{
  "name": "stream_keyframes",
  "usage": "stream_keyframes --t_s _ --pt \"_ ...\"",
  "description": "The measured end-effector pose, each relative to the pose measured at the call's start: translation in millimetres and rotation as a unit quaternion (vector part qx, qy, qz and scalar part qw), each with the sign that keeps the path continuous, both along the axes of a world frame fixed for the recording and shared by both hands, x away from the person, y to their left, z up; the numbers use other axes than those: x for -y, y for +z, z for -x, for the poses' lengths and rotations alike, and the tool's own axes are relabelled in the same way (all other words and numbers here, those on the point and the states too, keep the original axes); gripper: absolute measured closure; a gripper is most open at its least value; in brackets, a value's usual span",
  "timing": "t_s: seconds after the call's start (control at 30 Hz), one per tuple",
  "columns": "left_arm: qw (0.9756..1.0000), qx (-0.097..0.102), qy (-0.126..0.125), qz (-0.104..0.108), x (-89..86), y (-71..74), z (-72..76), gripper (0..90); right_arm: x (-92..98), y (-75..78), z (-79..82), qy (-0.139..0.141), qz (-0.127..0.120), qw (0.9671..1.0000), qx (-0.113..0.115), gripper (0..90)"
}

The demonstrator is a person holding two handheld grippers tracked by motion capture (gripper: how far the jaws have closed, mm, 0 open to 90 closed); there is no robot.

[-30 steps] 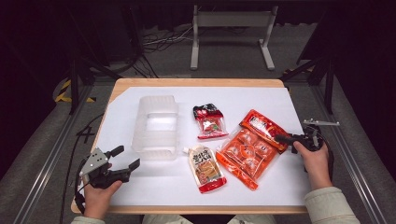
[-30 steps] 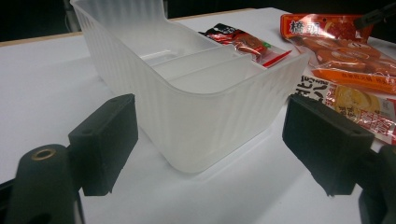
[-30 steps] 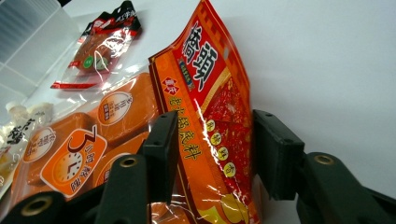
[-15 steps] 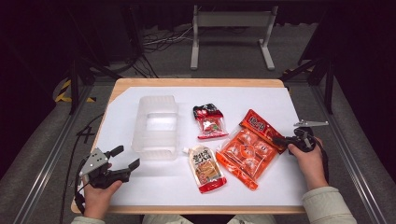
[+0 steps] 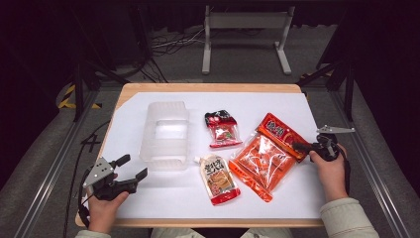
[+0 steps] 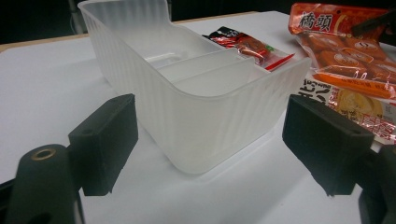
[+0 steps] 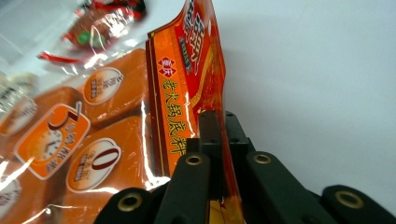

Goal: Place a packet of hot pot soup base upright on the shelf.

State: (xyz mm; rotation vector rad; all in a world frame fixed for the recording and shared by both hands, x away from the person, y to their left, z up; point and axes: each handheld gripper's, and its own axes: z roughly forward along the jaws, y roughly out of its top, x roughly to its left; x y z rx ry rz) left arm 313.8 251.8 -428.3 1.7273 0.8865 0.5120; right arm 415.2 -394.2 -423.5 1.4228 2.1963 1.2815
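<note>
Three snack packets and a clear plastic bin point(image 5: 165, 135) lie on the white table point(image 5: 297, 198) in the high view, spread flat so each can be picked singly: a small dark-red packet point(image 5: 222, 128), a spouted pouch point(image 5: 218, 178) nearer the person, and the large orange bag point(image 5: 265, 156) to their right. The right gripper point(image 5: 301, 148) sits at that bag's right-hand edge, coming in low from the side, probably because a flat bag offers only its rim to pinch. Its jaws have just been closing, and they now stand together on the bag's edge. The left gripper point(image 5: 132, 166) hovers well apart from the packets, near the bin's front left corner, jaws wide with nothing between them; I judge it is waiting to steady the bin. In the left gripper view, the two black pads point(image 6: 105, 140) frame the bin point(image 6: 196, 107) without touching it, and the bin's hollow is bare, so no packet has gone in yet; the small packet point(image 6: 250, 46) lies just behind its far wall. In the right gripper view, the jaws are clamped on the orange bag's point(image 7: 191, 79) sealed border, which rises upright out of the grip, lifted off the table there, while the bag's body slopes down to the left.
</note>
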Motion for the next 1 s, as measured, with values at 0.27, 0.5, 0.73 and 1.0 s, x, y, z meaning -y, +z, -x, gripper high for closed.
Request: stream_keyframes --t_s 0.27,0.5,0.73,1.0 --pt "1.0 0.002 0.003 0.002 -0.9 1.1 0.5 19.1 3.9 21.1 8.5 0.002 -0.027 0.9995 0.017 90.0" --pt "0.9997 0.016 0.008 0.015 -3.9 10.3 -1.3 19.0 3.5 45.2 19.1 0.014 -0.055 0.998 0.029 90.0" --pt "0.9995 0.028 0.002 0.01 0.0 21.8 -0.5 18.7 -0.5 65.4 29.7 0.028 -0.063 0.9966 0.044 90.0" --pt "0.9992 0.032 0.005 0.024 4.4 29.2 1.0 16.7 -9.9 87.1 43.0 0.051 -0.063 0.9942 0.071 90.0"
